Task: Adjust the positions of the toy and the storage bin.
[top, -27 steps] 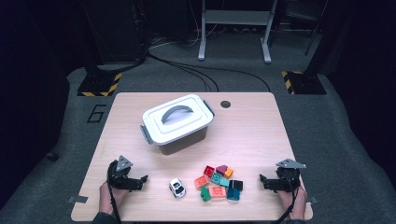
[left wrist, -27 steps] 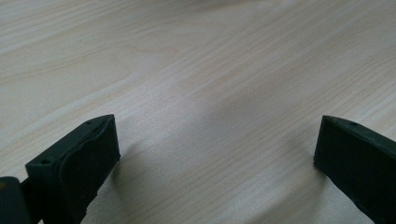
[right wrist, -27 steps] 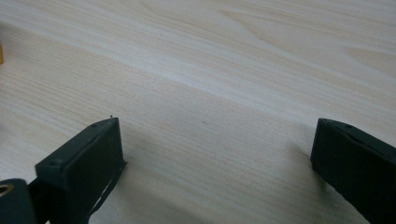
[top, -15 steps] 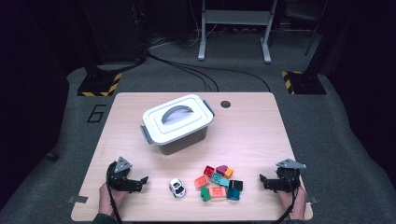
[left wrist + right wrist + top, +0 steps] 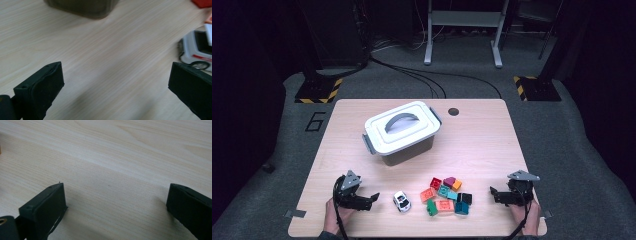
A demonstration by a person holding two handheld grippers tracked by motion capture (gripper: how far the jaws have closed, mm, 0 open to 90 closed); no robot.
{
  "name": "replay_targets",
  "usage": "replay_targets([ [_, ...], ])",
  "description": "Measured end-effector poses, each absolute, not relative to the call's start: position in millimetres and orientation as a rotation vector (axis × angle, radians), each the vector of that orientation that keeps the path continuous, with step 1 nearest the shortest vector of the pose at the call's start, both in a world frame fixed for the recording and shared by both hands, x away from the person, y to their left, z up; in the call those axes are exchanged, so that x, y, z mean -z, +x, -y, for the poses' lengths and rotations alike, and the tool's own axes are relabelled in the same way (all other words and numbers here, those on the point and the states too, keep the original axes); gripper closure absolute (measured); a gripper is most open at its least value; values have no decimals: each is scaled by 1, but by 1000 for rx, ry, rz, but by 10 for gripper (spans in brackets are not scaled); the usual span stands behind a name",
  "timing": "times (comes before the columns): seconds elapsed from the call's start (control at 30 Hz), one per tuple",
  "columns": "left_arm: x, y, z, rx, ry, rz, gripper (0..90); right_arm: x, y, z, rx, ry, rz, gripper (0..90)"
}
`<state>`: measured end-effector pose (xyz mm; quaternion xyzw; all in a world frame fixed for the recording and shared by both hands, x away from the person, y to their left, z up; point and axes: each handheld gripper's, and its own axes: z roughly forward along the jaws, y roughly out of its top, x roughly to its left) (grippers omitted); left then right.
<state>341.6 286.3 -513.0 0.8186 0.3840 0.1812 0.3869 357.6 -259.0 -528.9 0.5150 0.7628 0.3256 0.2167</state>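
Two grippers resting low on the table [image 5: 492, 135], left gripper [image 5: 371, 199] and right gripper [image 5: 493, 194], both spread wide and empty. Toy car [image 5: 401, 201] lying near the lidded box [image 5: 402, 132], just beside the left gripper, touching neither jaw. Probably pre-reach; next, advancing to straddle the car, then closing.

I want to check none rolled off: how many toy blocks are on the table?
9, clustered near the table's front edge, right of the toy car: red, purple, orange, teal, coral, black, green, pink, blue blocks. Some may hide behind others.
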Motion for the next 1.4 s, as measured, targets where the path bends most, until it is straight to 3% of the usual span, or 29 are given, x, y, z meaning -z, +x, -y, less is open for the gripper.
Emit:
replay_targets([
  [0.6, 515, 321, -236, -364, 2107, -861, 0, 529, 358, 260, -897, 1423, -2108, 17],
  [1.4, 526, 317, -193, -341, 2186, -764, 1, 529, 358, 260, -898, 1431, -2102, 22],
])
